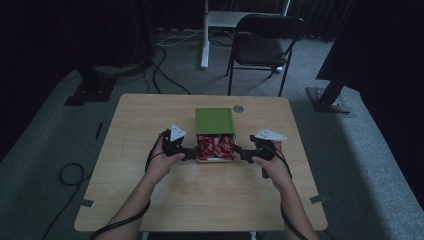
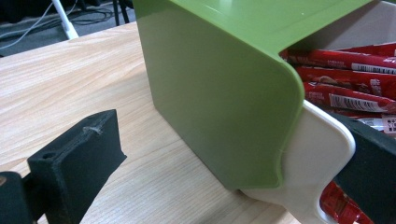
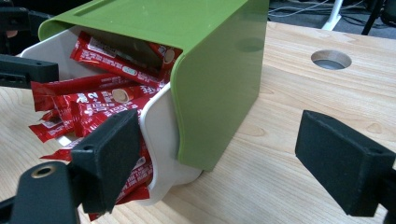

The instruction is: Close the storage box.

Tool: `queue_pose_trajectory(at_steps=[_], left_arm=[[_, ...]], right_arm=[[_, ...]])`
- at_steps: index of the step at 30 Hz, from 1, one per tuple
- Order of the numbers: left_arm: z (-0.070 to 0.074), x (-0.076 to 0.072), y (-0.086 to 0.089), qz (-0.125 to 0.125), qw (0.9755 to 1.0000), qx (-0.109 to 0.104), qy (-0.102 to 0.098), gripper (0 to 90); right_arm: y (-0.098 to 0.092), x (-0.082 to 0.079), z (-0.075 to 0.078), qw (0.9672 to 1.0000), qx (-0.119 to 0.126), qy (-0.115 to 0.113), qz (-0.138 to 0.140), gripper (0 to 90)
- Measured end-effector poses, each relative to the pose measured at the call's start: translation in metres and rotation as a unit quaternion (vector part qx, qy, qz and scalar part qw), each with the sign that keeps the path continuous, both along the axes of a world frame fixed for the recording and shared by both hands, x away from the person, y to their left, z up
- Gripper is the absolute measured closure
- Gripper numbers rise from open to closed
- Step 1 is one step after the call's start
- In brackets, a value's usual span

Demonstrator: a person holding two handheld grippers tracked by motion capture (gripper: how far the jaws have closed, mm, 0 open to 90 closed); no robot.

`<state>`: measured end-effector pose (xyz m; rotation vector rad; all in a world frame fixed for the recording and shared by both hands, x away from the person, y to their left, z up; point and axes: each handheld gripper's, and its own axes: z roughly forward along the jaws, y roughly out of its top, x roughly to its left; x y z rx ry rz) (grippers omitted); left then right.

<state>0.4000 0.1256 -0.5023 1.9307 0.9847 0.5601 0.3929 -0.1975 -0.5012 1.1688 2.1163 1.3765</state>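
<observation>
A green box (image 1: pixel 215 120) stands at the middle of the wooden table (image 1: pixel 150 200). Its white drawer (image 1: pixel 215 159) is pulled out toward me and is full of red snack packets (image 1: pixel 215 147). My left gripper (image 1: pixel 188 153) is open at the drawer's left side; in the left gripper view the left gripper (image 2: pixel 224 163) has one jaw outside on the table and the other over the red packets (image 2: pixel 345 79), astride the white drawer wall (image 2: pixel 313 158) and green box (image 2: pixel 215 93). My right gripper (image 1: pixel 241 153) mirrors it, and the right gripper (image 3: pixel 226 161) is open astride the drawer wall (image 3: pixel 159 135).
A round cable hole (image 1: pixel 238 108) sits in the table just behind the box. Beyond the table stand a black folding chair (image 1: pixel 265 42) and a white desk leg (image 1: pixel 204 35). Cables (image 1: pixel 165 75) lie on the grey carpet.
</observation>
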Motion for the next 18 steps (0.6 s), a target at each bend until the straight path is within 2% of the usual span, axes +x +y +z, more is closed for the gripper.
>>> queue_pose_trajectory(at_steps=[10,18], left_arm=[[0.001,0.005,-0.001,0.001,1.0,0.007,0.001,1.8],[0.001,0.011,-0.001,0.007,1.0,0.004,0.003,1.8]], right_arm=[[0.001,0.006,-0.001,1.0,0.004,0.003,-0.003,13.5],[0.001,0.01,0.0,0.9999,0.001,0.003,-0.01,13.5]])
